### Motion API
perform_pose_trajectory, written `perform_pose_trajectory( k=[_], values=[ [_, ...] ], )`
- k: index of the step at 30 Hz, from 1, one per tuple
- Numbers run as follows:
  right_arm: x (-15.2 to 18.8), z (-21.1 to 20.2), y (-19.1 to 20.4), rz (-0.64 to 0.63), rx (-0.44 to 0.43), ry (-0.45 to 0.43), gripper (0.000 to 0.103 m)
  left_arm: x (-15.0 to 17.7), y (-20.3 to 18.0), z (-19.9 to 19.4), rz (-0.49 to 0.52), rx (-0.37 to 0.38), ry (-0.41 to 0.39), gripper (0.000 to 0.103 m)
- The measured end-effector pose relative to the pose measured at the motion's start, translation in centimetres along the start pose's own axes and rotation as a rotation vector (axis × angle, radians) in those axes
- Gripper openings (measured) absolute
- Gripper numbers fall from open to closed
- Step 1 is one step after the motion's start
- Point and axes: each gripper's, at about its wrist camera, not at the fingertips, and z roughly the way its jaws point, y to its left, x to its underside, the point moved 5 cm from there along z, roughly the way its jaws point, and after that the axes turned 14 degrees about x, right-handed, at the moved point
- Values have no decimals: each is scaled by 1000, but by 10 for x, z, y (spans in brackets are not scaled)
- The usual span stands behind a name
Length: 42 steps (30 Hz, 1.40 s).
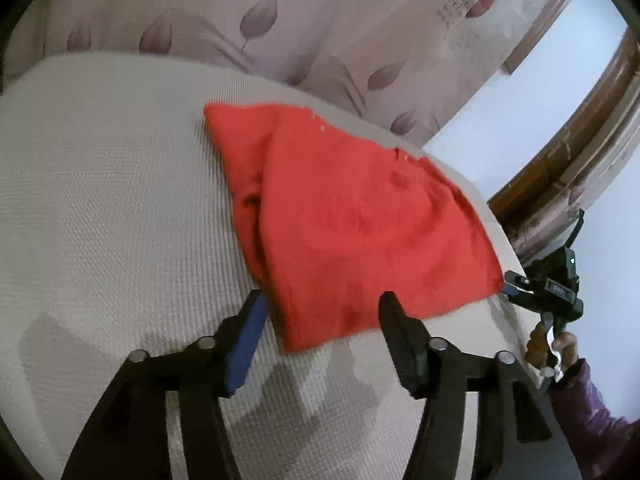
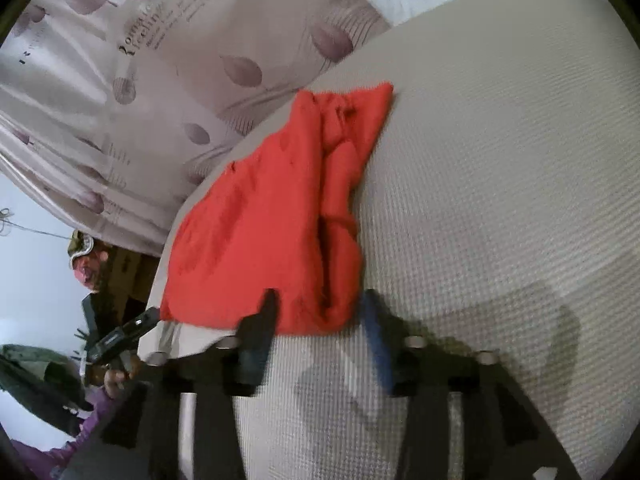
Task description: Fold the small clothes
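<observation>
A red garment (image 1: 352,216) lies folded on a white textured surface (image 1: 100,200), with a bunched fold along its left side. My left gripper (image 1: 322,306) stands open, and the garment's near corner lies between its fingers without either pad pressing on it. The right gripper (image 1: 512,286) shows at the garment's right corner, at the surface's edge. In the right wrist view the garment (image 2: 248,224) runs away from me. My right gripper (image 2: 320,306) is open astride its near edge, not pinching it. The left gripper (image 2: 146,320) sits at the garment's lower left corner.
A pale cloth with purple leaf prints (image 1: 260,20) hangs behind the surface. A wooden frame (image 1: 568,148) and white wall are at the right. The surface's edge (image 1: 508,240) drops off beside the garment. A hand in a purple sleeve (image 1: 588,400) holds the right gripper.
</observation>
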Motion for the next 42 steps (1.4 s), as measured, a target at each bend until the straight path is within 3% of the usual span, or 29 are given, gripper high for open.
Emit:
perform_pose_trajectory(
  k=[1, 6, 12, 17, 19, 21, 24, 26, 27, 36, 42],
  values=[
    [-4, -1, 0, 9, -5, -8, 61, -4, 0, -1, 9, -8, -7, 64],
    [-22, 11, 14, -42, 61, -42, 61, -25, 18, 13, 9, -35, 1, 72],
    [-37, 31, 28, -105, 129, -86, 61, -60, 50, 36, -118, 116, 11, 72],
    [-43, 40, 35, -110, 129, -103, 62, -89, 61, 57, -128, 169, 30, 72],
    [-42, 41, 36, -105, 111, -104, 67, -96, 60, 65, -105, 166, 27, 74],
    [-42, 41, 35, -95, 86, -106, 68, -99, 55, 71, -61, 121, 13, 74],
    [-44, 40, 31, -57, 44, -105, 68, -95, 37, 83, 82, -51, 25, 67],
    [-44, 39, 29, -36, 28, -107, 68, -93, 30, 88, 142, -141, 38, 49],
    [-44, 40, 29, -38, 30, -109, 68, -93, 29, 88, 146, -163, 36, 48],
    [-38, 43, 43, -148, 145, -132, 76, -93, 37, 86, 137, -190, 27, 44],
    [-39, 44, 47, -163, 142, -132, 81, -93, 35, 87, 144, -203, 29, 44]
  ],
)
